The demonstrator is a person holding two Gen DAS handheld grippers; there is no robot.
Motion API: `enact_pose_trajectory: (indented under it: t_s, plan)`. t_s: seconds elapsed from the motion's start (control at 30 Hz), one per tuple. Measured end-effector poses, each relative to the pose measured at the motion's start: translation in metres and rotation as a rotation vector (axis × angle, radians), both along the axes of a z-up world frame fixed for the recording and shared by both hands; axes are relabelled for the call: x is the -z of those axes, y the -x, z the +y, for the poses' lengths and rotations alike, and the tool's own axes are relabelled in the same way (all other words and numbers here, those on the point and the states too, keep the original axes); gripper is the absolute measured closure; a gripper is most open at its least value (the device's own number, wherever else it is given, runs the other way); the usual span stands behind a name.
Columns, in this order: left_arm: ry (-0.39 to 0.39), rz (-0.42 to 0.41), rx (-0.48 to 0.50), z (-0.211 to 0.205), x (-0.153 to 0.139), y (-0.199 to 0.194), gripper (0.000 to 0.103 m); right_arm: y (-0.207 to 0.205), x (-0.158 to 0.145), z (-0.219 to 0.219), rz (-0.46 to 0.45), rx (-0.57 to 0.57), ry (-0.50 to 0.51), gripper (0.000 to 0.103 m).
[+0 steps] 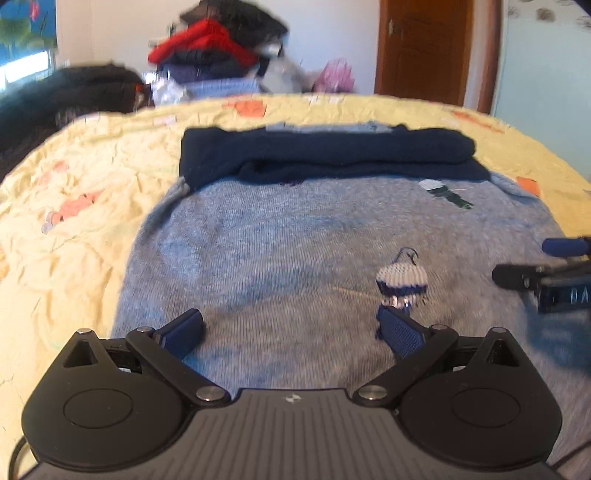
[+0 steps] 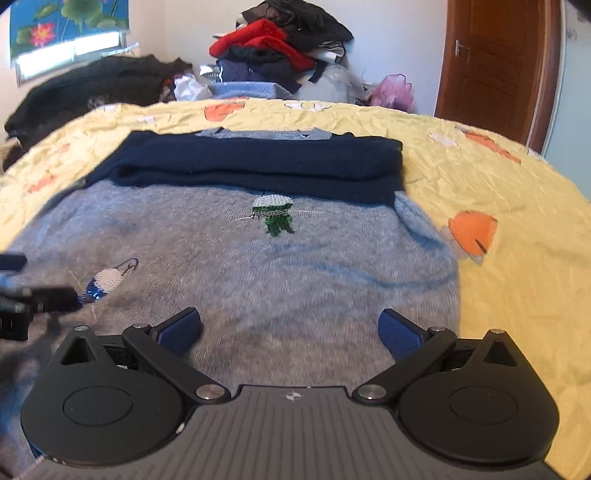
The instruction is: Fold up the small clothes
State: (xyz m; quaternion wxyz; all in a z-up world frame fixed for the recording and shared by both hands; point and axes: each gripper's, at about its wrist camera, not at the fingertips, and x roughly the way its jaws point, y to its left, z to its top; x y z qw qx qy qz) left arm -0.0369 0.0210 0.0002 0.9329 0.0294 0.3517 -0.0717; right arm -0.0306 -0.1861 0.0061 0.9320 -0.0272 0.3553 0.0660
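Left wrist view: the left tool (image 1: 291, 330) hangs low over a grey-blue knit sweater (image 1: 277, 251) spread flat on a bed covered by a yellow quilt (image 1: 74, 177) with orange prints. Its blue-padded fingers (image 1: 183, 332) stand wide apart, nothing between them; the right-hand pad sits just at a small white-and-navy knitted figure (image 1: 400, 277) on the sweater, though motion blur makes contact hard to judge. The sweater's navy sleeves (image 1: 325, 155) lie folded across its upper part, near the far edge of the bed. A second small motif, white and green (image 1: 445, 192), shows below the sleeves to the right. The right tool (image 1: 546, 273) enters from the right edge, over the sweater. Beyond the bed: a heap of clothes (image 1: 214, 48), red and dark, and a brown wooden door (image 1: 424, 51). Right wrist view: the right tool (image 2: 290, 330) also hovers over the sweater (image 2: 295, 280), fingers (image 2: 400, 334) spread wide and empty, near the garment's right edge. The green motif (image 2: 275, 212) lies ahead, just below the folded navy sleeves (image 2: 258, 166). The white-and-navy figure (image 2: 107, 280) sits to the left, beside the left tool (image 2: 40, 295) reaching in from the left edge. An orange print (image 2: 471, 230) on the quilt (image 2: 517, 258) lies just off the sweater's right side. Clothes pile (image 2: 280, 40), door (image 2: 495, 62) and a floral blind (image 2: 66, 26) in background.
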Motion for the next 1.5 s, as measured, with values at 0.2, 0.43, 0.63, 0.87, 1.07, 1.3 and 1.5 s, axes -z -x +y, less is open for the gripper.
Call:
enact_pose_trajectory:
  t_s: [0.2,0.43,0.63,0.87,1.07,1.3,1.5]
  plan:
    - [0.005,0.0,-0.003,0.0,0.0,-0.003,0.0,-0.001,0.0,-0.003,0.002,-0.034,0.011,0.0]
    - [0.012,-0.002,0.002,0.001,0.0,-0.003,0.0,-0.008,0.002,0.0,-0.004,-0.018,0.008,0.0]
    - [0.009,-0.003,0.01,-0.001,0.001,-0.005,0.0,-0.01,0.002,0.0,-0.005,-0.01,0.007,0.0]
    - [0.014,-0.005,0.001,-0.001,0.001,-0.005,0.0,-0.008,0.002,-0.001,-0.005,-0.014,0.007,0.0]
    - [0.013,-0.006,-0.005,-0.001,0.001,-0.005,0.0,-0.008,0.002,-0.001,-0.006,-0.015,0.003,0.0]
    - [0.013,-0.006,-0.005,-0.001,0.001,-0.005,0.0,-0.008,0.001,-0.002,-0.007,-0.015,-0.004,0.0]
    - [0.013,-0.006,-0.005,0.0,0.001,-0.004,0.0,-0.007,0.001,-0.001,-0.008,-0.015,-0.001,0.0]
